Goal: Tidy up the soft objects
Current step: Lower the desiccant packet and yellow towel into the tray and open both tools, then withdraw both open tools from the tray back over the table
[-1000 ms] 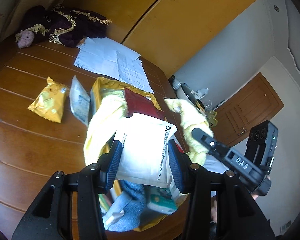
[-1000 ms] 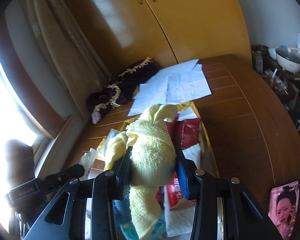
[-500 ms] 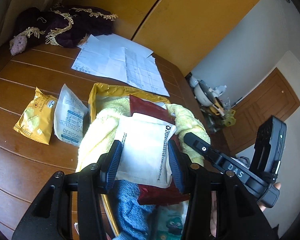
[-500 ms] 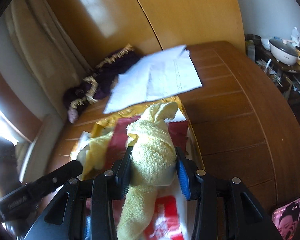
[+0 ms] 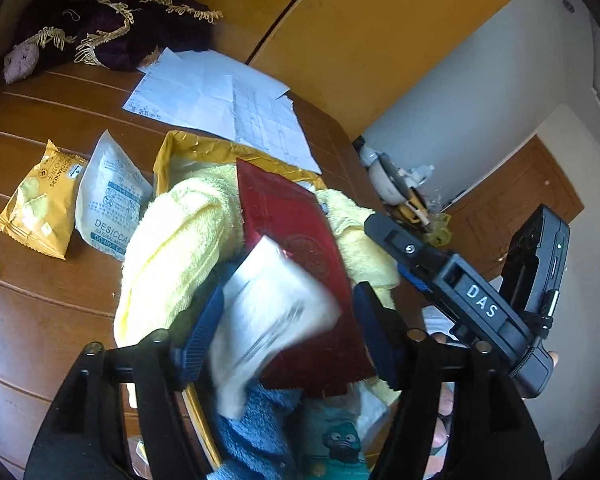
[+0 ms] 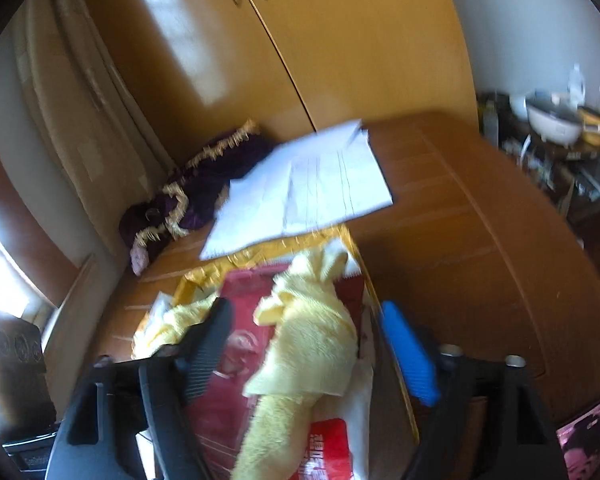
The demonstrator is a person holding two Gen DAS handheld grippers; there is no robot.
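Both hand-held grippers have opened: the left hand-held gripper (image 5: 288, 332) is releasing the white paper packet (image 5: 272, 316), and the right hand-held gripper (image 6: 312, 348) is gaping around the yellow terry towel (image 6: 312, 344) over the gold-lined box (image 5: 204, 152).

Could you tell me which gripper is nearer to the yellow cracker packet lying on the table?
Left. The left gripper hovers over the box, and the yellow cracker packet lies on the table just off its left side. The right gripper sits farther across the box; its view doesn't show the packet.
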